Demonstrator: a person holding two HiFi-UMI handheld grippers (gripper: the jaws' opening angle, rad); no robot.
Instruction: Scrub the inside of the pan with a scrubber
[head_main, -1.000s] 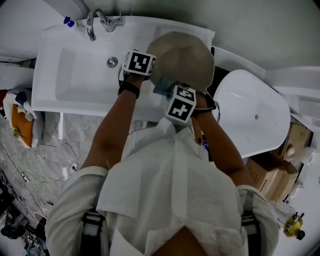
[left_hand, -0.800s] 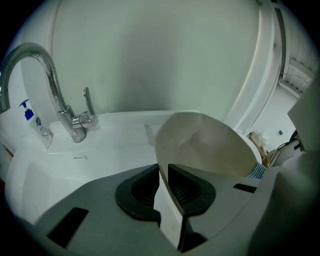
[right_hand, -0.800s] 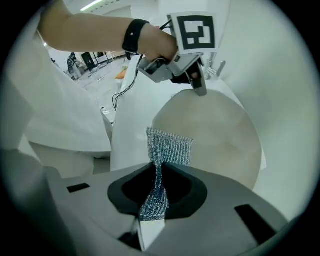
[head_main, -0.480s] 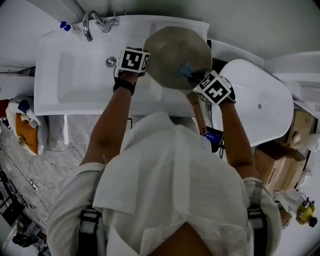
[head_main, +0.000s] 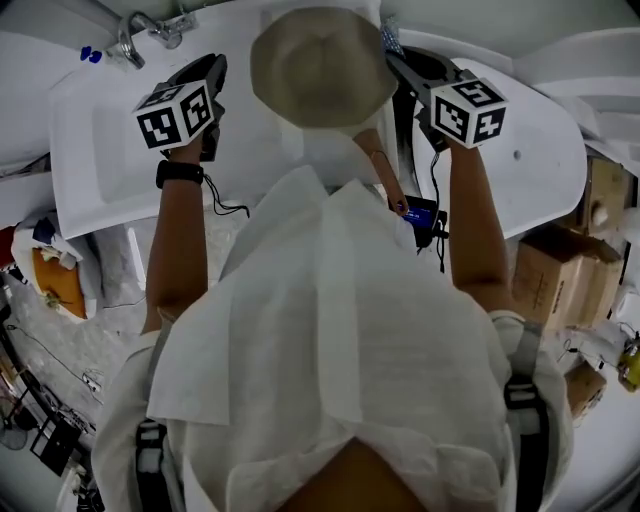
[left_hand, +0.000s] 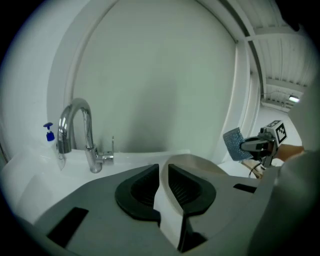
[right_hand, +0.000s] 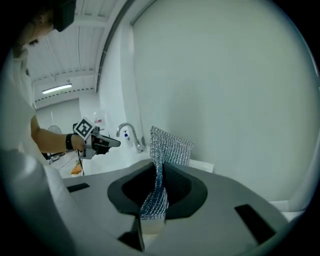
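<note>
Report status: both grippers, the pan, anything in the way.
Left gripper empty, jaws just been closing, narrow gap. Right gripper shut on scrubber. Pan on sink ledge, apart from both. Nothing in the way.

White sink basin (head_main: 95, 150): far left, rect., over marble-pattern floor (head_main: 110, 300). Chrome gooseneck faucet (left_hand: 90, 145) on basin's far edge, w/ small blue pump top (left_hand: 48, 131) just left of it. White oval tub (head_main: 540, 150): far right, beside basin. Cardboard boxes (head_main: 548, 280): right, on tub's near side. Orange item (head_main: 52, 275): floor, left of basin. Ceiling strip light (right_hand: 56, 89): lit.
</note>
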